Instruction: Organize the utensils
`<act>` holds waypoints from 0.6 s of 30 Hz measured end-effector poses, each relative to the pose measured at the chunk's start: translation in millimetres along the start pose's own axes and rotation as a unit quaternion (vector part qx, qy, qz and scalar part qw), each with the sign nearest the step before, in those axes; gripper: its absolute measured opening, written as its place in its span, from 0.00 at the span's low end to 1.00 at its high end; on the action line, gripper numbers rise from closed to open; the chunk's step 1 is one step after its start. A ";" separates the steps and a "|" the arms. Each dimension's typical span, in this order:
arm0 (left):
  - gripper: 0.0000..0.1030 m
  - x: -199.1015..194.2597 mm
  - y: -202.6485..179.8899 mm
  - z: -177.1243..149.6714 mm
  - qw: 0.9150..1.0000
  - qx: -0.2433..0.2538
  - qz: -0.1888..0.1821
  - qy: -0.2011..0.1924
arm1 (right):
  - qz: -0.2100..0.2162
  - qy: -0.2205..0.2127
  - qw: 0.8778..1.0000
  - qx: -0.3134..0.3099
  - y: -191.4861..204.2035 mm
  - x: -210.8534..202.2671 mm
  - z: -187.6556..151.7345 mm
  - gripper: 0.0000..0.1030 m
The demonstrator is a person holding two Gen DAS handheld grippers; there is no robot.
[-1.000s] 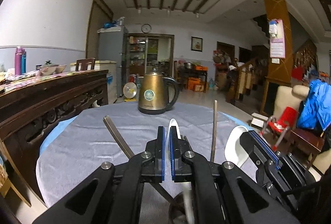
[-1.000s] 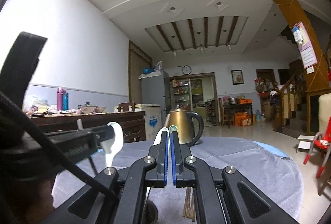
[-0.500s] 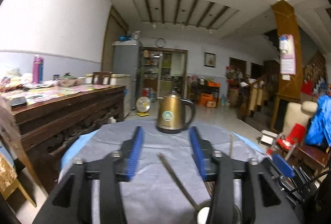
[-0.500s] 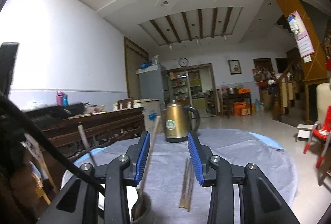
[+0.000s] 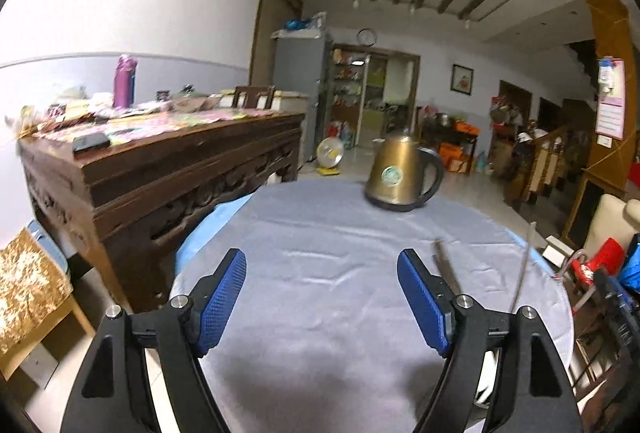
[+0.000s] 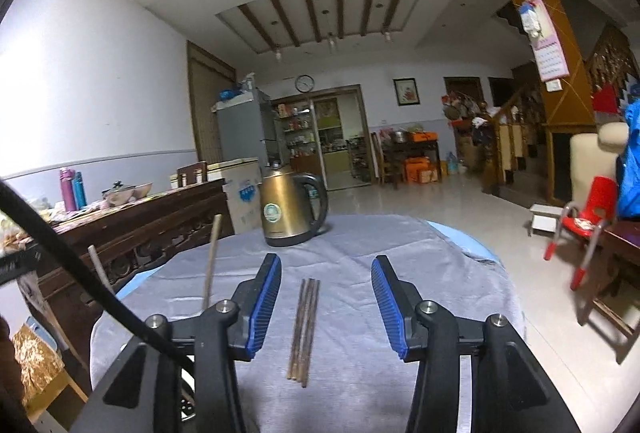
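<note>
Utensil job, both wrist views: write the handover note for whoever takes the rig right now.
Left gripper: open, empty, jaws just opened.
Right gripper: open, empty, jaws just opened; chopsticks lie flat on the grey cloth below it.
Done: two handles stand up behind the left gripper's right finger; what holds them is hidden.
Left: the chopsticks.
Kettle stands at the far edge.

Chopsticks [image 6: 304,327] lie on the cloth between the opening right gripper's [image 6: 326,307] jaws.
</note>
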State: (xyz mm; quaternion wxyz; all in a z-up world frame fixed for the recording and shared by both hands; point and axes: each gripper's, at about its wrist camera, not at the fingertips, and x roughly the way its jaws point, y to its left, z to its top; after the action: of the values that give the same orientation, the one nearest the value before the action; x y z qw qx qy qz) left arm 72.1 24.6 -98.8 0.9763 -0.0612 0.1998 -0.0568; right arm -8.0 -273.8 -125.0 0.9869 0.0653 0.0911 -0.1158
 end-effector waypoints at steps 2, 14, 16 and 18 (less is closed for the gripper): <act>0.76 5.1 5.4 -3.0 1.000 -0.006 0.008 0.011 | -0.004 0.004 1.000 0.010 -7.1 0.1 2.6 0.49; 0.77 63.6 33.1 -42.8 0.993 -0.017 0.032 0.110 | -0.010 0.097 0.992 0.079 -43.6 37.4 -18.5 0.49; 0.77 72.0 33.4 -50.5 0.991 -0.017 0.035 0.127 | -0.009 0.115 0.989 0.092 -49.4 44.0 -24.7 0.49; 0.77 78.9 34.9 -54.8 0.990 -0.016 0.037 0.138 | -0.011 0.129 0.987 0.100 -50.7 52.0 -28.7 0.49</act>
State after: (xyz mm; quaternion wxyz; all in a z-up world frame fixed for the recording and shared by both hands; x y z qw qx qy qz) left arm 125.5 43.0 -184.0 0.9396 -0.0612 0.3358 -0.0253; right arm 24.9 -329.7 -168.6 0.9541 0.1767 0.2064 -0.1257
